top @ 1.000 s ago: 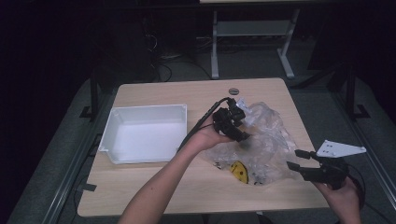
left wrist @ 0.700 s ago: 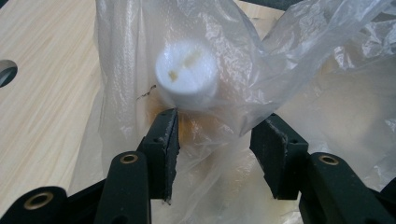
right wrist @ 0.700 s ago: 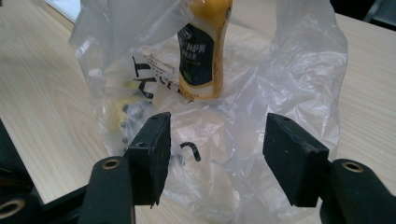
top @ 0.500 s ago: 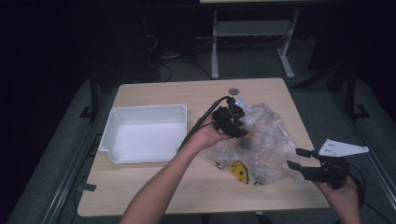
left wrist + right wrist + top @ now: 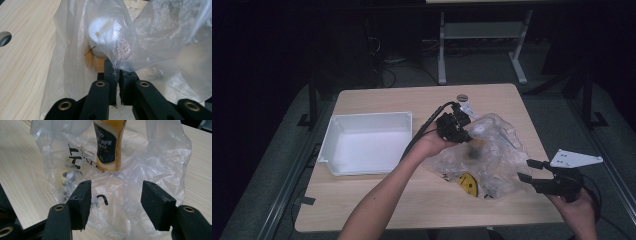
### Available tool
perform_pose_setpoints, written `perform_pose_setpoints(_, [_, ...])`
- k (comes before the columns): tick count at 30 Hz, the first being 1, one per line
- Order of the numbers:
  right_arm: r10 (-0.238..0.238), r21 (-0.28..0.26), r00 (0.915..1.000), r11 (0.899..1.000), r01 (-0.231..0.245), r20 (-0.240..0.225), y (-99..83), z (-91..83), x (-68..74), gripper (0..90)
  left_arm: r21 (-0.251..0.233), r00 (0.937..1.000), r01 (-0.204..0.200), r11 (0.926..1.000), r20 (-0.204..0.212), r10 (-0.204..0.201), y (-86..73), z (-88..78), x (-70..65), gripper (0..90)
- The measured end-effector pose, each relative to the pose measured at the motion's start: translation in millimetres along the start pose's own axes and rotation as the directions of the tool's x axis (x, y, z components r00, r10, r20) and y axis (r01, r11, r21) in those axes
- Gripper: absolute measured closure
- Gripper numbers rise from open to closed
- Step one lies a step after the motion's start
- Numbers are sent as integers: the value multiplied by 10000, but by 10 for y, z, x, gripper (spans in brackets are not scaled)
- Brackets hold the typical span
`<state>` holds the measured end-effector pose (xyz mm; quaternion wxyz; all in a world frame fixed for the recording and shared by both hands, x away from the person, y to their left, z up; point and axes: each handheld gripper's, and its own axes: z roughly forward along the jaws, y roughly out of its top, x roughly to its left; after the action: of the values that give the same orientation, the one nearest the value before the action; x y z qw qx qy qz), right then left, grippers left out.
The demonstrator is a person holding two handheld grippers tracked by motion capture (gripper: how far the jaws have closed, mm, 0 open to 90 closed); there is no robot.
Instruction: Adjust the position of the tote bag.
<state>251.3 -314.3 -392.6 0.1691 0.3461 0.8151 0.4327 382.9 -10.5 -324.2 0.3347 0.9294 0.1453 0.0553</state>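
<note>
A crumpled clear plastic bag (image 5: 499, 150) lies on the wooden table (image 5: 377, 200), right of centre. A bottle with a yellow and black label (image 5: 108, 145) lies inside it, and its white cap (image 5: 101, 35) shows through the film. My left gripper (image 5: 463, 134) is at the bag's far left edge. Its jaws have just been closing and are now shut (image 5: 117, 73) on a fold of the bag (image 5: 162, 37). My right gripper (image 5: 529, 170) hovers at the bag's near right side. It is open (image 5: 115, 197), with the bag (image 5: 140, 177) lying beyond its pads, untouched.
An empty white tray (image 5: 367, 119) stands on the left half of the table. A round hole (image 5: 462, 97) sits near the table's far edge. A metal frame (image 5: 442, 50) stands on the floor beyond the table. The table's right edge is close to my right hand.
Both hands and the bag keep their places. In the small high view the left gripper's jaws show no clear difference.
</note>
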Motion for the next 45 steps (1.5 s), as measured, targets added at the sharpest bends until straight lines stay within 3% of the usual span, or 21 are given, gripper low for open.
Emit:
perform_pose_setpoints(21, [28,132,9997,9999,-25,-249,48,17,-20,399,-106,9998,-115,9999,-189,113,-152,-195,37,899])
perform_pose_setpoints(33, [-17,228,9994,9997,25,-357,197,43,-105,393,-32,9996,7,10000,-266,-8,-308,-222,65,899])
perform_pose_setpoints(45, [-244,409,9991,9988,259,-350,389,186,-208,393,34,9988,169,9999,-457,-168,-434,-258,91,899])
